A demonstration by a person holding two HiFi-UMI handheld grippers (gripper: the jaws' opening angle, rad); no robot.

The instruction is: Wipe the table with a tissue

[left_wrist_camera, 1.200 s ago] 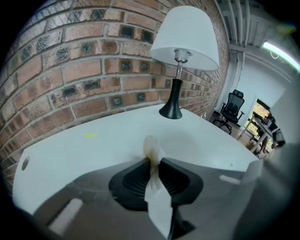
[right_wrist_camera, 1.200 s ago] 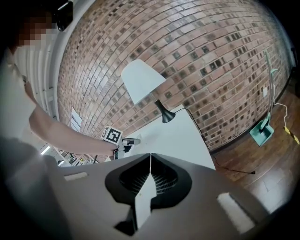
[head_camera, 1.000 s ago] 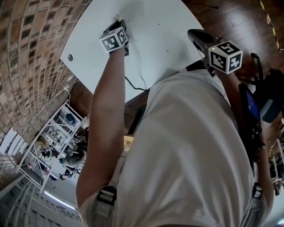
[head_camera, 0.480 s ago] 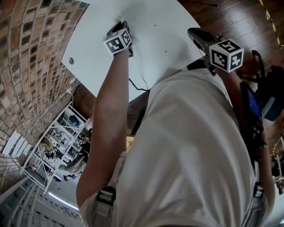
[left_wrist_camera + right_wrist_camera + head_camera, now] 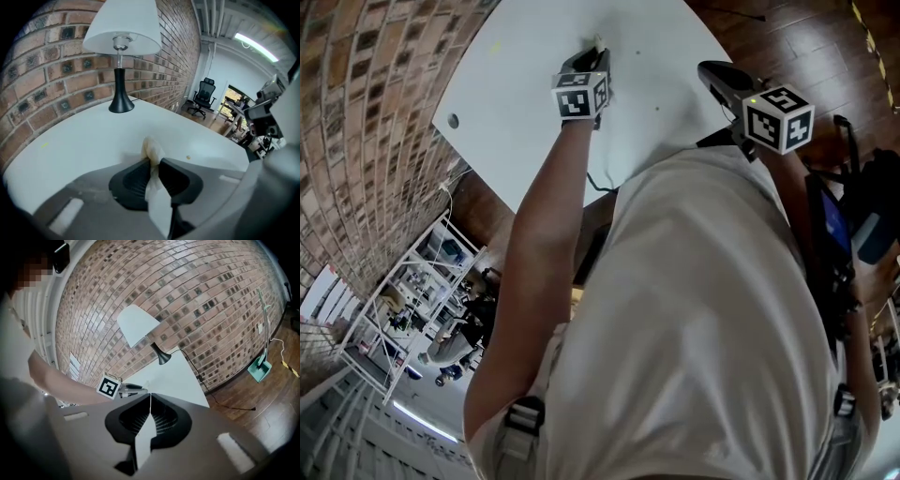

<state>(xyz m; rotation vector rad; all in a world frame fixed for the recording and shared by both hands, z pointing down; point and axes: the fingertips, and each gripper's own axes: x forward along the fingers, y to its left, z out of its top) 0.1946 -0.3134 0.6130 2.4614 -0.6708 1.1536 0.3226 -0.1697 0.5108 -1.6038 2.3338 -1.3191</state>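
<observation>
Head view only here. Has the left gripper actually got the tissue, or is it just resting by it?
Observer: Got it. The left gripper is shut on the tissue, whose bunched end sticks out past the jaws.
Operator: Right one carrying anything?
Observer: No. The right gripper is shut with nothing between its jaws.
Operator: Anything ahead of the tissue?
Observer: A lamp stands on the table by the brick wall, apart from the tissue.
</observation>
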